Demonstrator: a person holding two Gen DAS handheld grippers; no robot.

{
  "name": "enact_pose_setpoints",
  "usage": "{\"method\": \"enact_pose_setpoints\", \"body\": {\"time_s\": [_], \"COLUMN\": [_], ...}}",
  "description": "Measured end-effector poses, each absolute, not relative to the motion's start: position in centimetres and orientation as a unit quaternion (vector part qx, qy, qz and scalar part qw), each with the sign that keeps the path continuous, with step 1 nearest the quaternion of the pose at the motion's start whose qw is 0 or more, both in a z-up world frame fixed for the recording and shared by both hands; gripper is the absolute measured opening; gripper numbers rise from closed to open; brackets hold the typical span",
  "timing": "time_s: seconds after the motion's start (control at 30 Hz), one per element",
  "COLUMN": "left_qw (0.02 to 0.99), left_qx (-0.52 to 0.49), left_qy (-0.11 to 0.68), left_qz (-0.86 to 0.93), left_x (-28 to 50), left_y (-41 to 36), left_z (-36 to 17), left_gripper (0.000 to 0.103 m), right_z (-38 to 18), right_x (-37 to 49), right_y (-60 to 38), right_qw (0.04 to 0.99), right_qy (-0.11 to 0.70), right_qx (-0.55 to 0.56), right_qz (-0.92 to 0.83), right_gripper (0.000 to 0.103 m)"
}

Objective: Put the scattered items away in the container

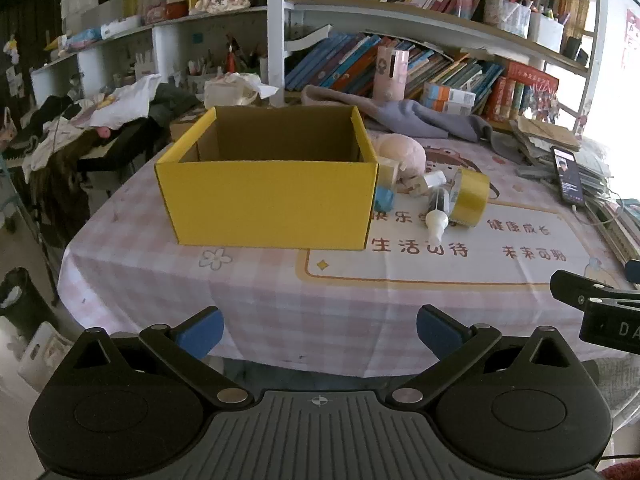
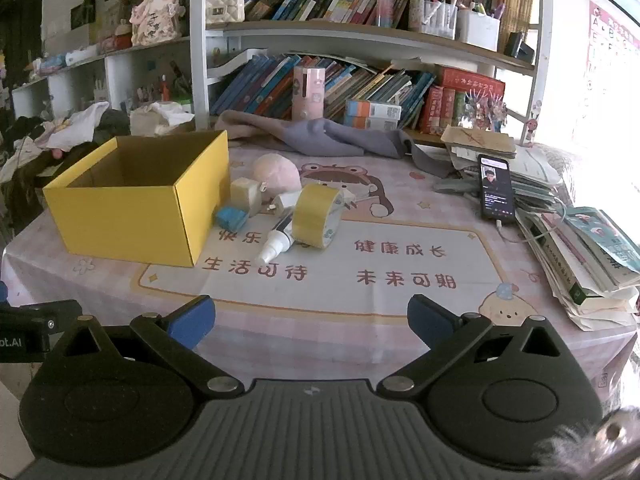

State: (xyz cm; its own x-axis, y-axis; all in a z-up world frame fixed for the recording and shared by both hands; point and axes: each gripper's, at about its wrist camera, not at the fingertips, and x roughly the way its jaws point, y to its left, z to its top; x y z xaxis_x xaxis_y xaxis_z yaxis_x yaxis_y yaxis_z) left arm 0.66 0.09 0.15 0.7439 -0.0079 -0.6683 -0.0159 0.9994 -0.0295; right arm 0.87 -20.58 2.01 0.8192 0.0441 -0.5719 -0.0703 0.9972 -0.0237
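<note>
Two wrist views from the table's near edge, angled down, sharing yellow box [image 1: 267, 200] and clutter.

Home study corner: crowded bookshelves [image 2: 360, 0], cartoon tablecloth [image 2: 360, 312], heaped clothes [image 1: 100, 108], handbag [image 2: 224, 2] on shelf.

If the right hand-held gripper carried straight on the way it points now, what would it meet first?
Probably the bare tablecloth, short of the tape roll and spray bottle. The right hand-held gripper is open, angled down; depth is uncertain.
</note>
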Motion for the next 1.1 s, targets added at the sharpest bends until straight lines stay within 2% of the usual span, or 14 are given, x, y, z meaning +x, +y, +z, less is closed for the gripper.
{"method": "enact_pose_setpoints", "body": {"time_s": [1.1], "left_qw": [0.935], "left_qx": [-0.017], "left_qy": [0.355], "left_qz": [-0.003], "left_x": [1.0], "left_y": [0.5], "left_z": [0.4], "left_gripper": [0.103], "right_z": [1.8], "right_x": [1.3], "right_y": [-19.5], "right_qw": [0.949], "right_qy": [0.31], "right_qx": [-0.028], "right_qz": [0.043], "right_gripper": [0.103]}}
